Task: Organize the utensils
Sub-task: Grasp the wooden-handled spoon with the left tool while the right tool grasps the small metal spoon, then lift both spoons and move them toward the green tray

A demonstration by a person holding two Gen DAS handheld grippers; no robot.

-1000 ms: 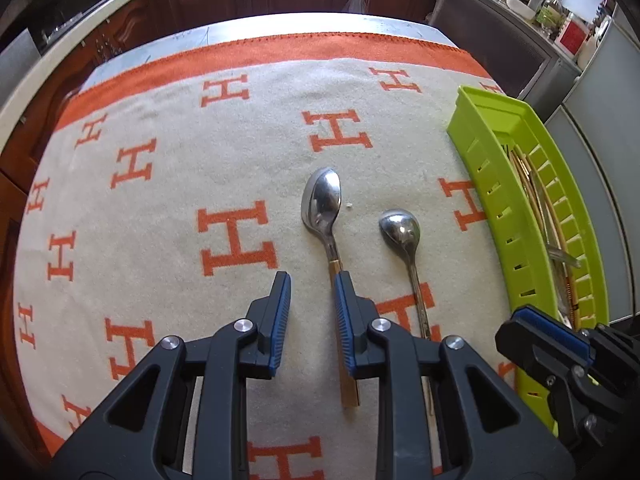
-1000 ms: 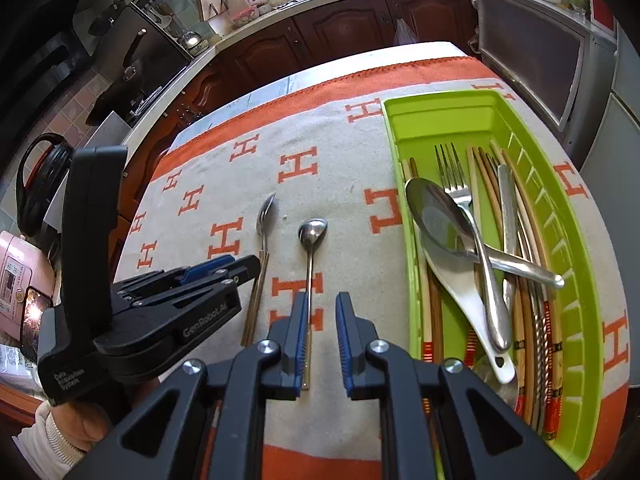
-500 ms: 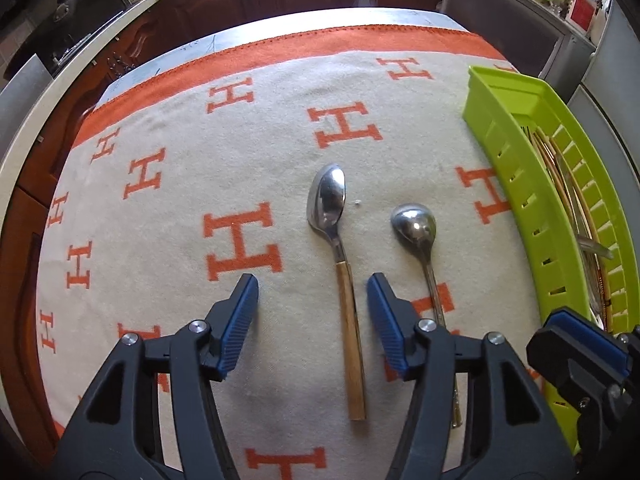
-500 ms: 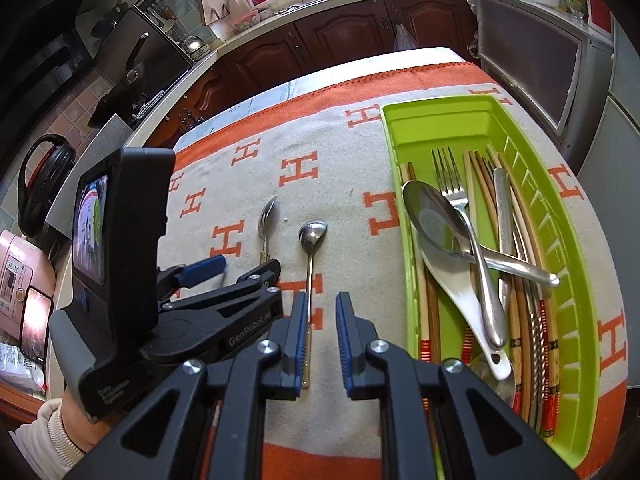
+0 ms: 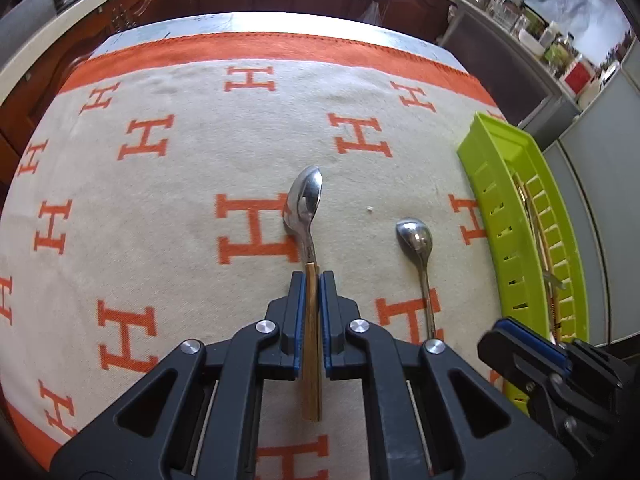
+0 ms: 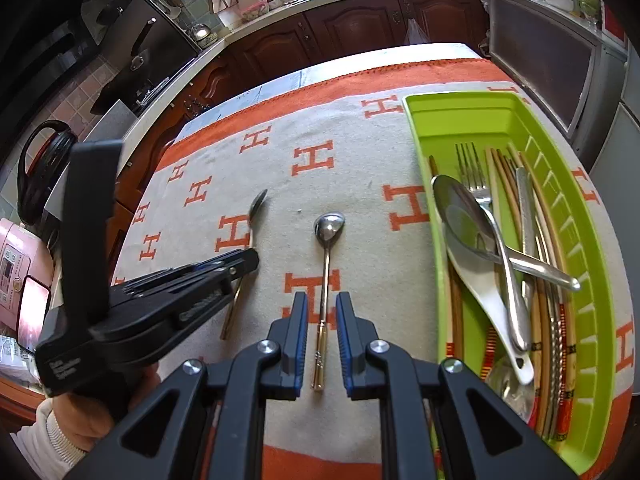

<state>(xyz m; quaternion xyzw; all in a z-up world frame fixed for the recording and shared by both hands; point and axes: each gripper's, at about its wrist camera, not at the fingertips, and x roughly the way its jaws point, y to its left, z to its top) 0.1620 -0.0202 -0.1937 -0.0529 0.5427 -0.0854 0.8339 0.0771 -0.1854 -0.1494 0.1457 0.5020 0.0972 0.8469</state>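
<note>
A spoon with a wooden handle [image 5: 305,216] lies on the cream and orange cloth [image 5: 192,208]. My left gripper [image 5: 311,284] is shut on its handle. It also shows in the right wrist view [image 6: 256,204], with the left gripper [image 6: 240,262] over its handle. A small steel spoon with a gold handle tip [image 6: 328,248] lies to its right [image 5: 416,240]. My right gripper [image 6: 322,306] stands slightly open with its fingers on either side of that spoon's handle, not touching it.
A lime green utensil tray [image 6: 440,264] stands on the right of the cloth and holds a fork, a large spoon, a white ceramic spoon and several chopsticks. It also shows in the left wrist view [image 5: 496,216]. Dark cabinets and counters surround the table.
My left gripper opened wide, moved over the wooden-handled spoon, then shut on its handle. My right gripper stayed in place over the small spoon with its jaws slightly wider.
</note>
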